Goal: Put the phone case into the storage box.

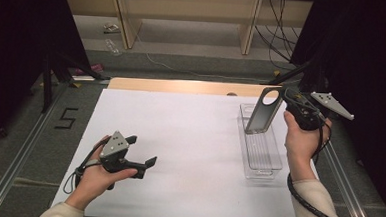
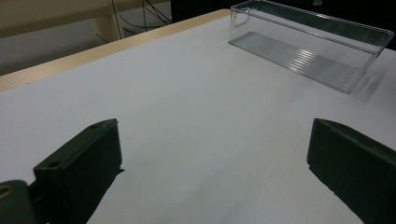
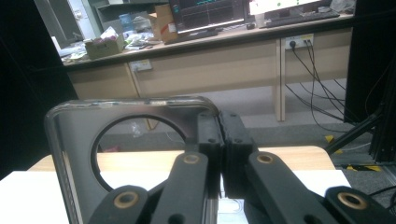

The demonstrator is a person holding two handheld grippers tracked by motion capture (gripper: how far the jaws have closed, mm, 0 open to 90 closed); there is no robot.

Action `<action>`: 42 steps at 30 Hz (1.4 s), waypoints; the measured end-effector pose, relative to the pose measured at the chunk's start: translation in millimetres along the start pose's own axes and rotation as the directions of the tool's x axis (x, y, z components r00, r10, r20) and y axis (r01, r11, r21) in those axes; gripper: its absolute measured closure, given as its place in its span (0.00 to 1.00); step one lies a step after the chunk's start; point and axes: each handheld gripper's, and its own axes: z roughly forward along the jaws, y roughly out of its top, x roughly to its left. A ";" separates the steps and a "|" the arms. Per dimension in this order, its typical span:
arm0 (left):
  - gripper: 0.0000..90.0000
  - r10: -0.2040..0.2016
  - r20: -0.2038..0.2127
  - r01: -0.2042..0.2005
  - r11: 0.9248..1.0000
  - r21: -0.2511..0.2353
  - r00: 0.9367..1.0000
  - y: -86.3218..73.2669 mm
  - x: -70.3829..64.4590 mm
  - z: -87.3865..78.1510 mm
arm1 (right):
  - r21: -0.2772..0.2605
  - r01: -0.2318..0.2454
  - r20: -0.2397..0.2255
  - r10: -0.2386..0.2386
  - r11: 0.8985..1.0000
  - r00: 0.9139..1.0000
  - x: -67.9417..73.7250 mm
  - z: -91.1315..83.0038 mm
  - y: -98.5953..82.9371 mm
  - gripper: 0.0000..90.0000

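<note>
Left tool (image 1: 145, 167): nearest the person, low over the white counter (image 1: 188, 153), jaws spread wide with nothing between them; in the left gripper view they stand well apart over bare surface.

Right tool (image 1: 285, 97): raised above the far right of the counter, jaws pressed together on one top corner of a grey plate (image 1: 263, 112). In the right gripper view the two black pads (image 3: 208, 140) clamp the plate's edge just beside its round hole.

Plate, position: hanging tilted from the right tool, hole end up, lower end dipping into or just above the far end of the clear bin (image 1: 265, 165). Whether it touches the bin floor cannot be told.

Plate, handling: looks thin, flat and stiff, with a smooth, slightly glossy face (image 3: 77, 154); probably light but slippery. Held by one corner it is likely to swing or twist, so a pinch nearer the middle of the top edge, beside the hole, would steady it.

Clear bin: long, narrow, see-through plastic with a ribbed floor (image 2: 299, 58), standing on the right side of the counter, well apart from the left tool. Likely light enough to slide if the plate knocks its wall.

Beyond the counter: wooden desk legs and loose cables on the floor.
</note>
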 end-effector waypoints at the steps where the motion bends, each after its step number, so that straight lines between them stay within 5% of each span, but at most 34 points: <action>1: 0.03 0.000 0.000 0.000 1.000 -0.001 1.000 -0.1 0.0 0.2 | 0.000 0.001 0.001 -0.001 1.000 1.000 0.0 0.6 0.1 0.99; 42: 0.03 -0.006 0.002 0.006 1.000 0.002 1.000 -1.1 0.9 0.3 | 0.029 0.035 0.035 -0.036 0.999 0.999 -0.5 17.8 7.2 0.99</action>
